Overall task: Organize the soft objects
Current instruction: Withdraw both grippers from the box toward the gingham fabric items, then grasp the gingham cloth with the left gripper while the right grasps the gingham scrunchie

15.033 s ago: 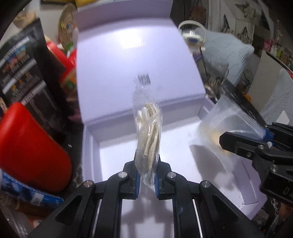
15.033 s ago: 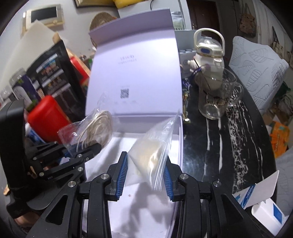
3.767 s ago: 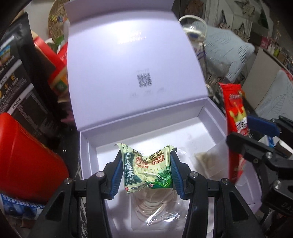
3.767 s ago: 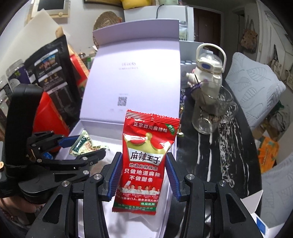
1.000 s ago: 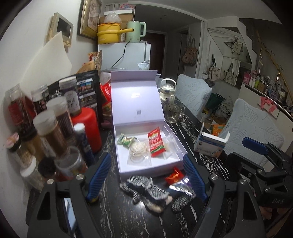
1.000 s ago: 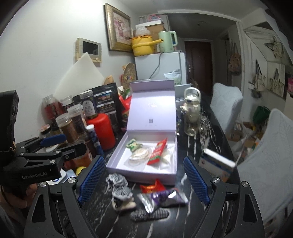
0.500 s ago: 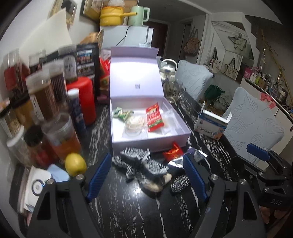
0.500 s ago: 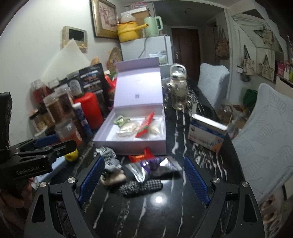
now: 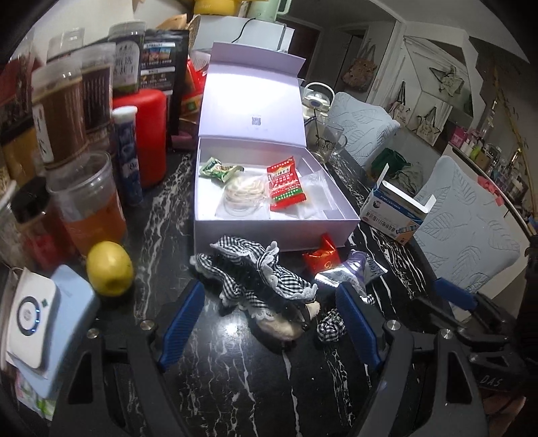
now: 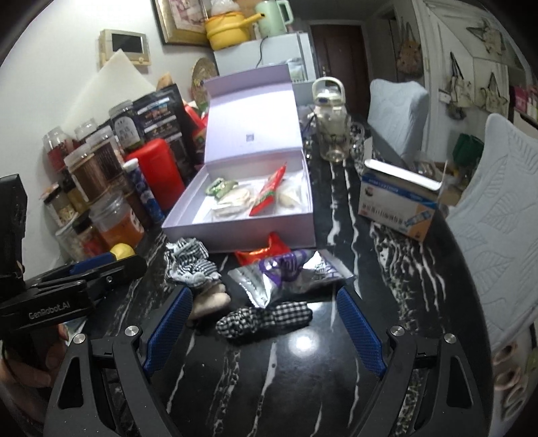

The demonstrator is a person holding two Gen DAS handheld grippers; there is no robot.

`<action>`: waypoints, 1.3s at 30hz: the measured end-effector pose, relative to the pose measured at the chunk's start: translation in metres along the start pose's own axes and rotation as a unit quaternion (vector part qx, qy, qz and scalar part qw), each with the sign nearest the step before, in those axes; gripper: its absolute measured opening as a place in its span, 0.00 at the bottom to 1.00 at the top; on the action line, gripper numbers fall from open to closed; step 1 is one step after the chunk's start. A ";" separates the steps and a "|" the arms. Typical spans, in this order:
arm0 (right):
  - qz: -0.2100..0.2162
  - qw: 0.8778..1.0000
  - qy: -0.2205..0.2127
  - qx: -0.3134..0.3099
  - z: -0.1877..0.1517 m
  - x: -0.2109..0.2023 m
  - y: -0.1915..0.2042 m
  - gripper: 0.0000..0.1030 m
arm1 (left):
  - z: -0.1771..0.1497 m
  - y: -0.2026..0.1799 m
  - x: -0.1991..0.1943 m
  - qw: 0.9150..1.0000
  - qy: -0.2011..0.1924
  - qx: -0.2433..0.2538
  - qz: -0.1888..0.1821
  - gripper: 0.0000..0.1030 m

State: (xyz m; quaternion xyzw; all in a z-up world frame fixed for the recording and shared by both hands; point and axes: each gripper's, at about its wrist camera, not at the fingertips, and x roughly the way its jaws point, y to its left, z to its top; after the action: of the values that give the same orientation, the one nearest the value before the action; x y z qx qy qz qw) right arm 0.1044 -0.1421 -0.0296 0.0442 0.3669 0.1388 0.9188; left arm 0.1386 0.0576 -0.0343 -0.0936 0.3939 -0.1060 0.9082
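On the black marble table (image 9: 235, 386), just in front of the open lavender box (image 9: 269, 232), I see the soft things that lie outside it: a crumpled black-and-white gingham cloth (image 9: 255, 275) with a lace edge, draped over something pale and rounded (image 9: 285, 327) (I cannot tell what it is); a small gingham scrunchie (image 9: 331, 324) beside it; a red foil packet (image 9: 321, 257) touching the box's front wall; a silver-and-purple packet (image 9: 349, 270) next to that. Inside the box lie a green snack packet (image 9: 217, 169), a clear bag of pale coiled cord (image 9: 243, 193), a red snack packet (image 9: 285, 185) and a clear zip bag (image 9: 317, 195), all loose on its floor.

My left gripper (image 9: 269, 322) stands wide, nothing between its blue pads, the cloth just ahead of them; my right gripper (image 10: 265, 322) is equally wide and empty, the scrunchie (image 10: 265, 317) lying between its fingers without touching them.

The left view alone shows a yellow lemon (image 9: 109, 269) whole and a pale blue device (image 9: 43, 312) by the jars; the right view alone shows the wall with a framed picture (image 10: 181, 20), and the left gripper from the side (image 10: 101, 269).
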 end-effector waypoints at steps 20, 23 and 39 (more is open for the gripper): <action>-0.001 0.997 0.073 0.019 -0.005 0.055 -0.020 0.86 | 0.020 0.002 0.069 0.998 0.043 0.002 0.048 0.78; -0.002 0.996 0.082 0.021 -0.006 0.060 -0.020 0.86 | 0.018 0.003 0.076 0.997 0.053 0.001 0.049 0.78; 0.013 0.995 0.099 0.021 -0.009 0.078 -0.004 0.85 | 0.007 0.009 0.086 0.996 0.070 0.019 0.042 0.78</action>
State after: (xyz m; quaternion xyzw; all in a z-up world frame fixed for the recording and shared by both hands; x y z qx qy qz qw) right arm 0.1531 -0.1235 -0.0888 0.0545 0.4579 0.1465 0.8751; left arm 0.2026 0.0438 -0.0918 -0.0521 0.4578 -0.0815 0.8838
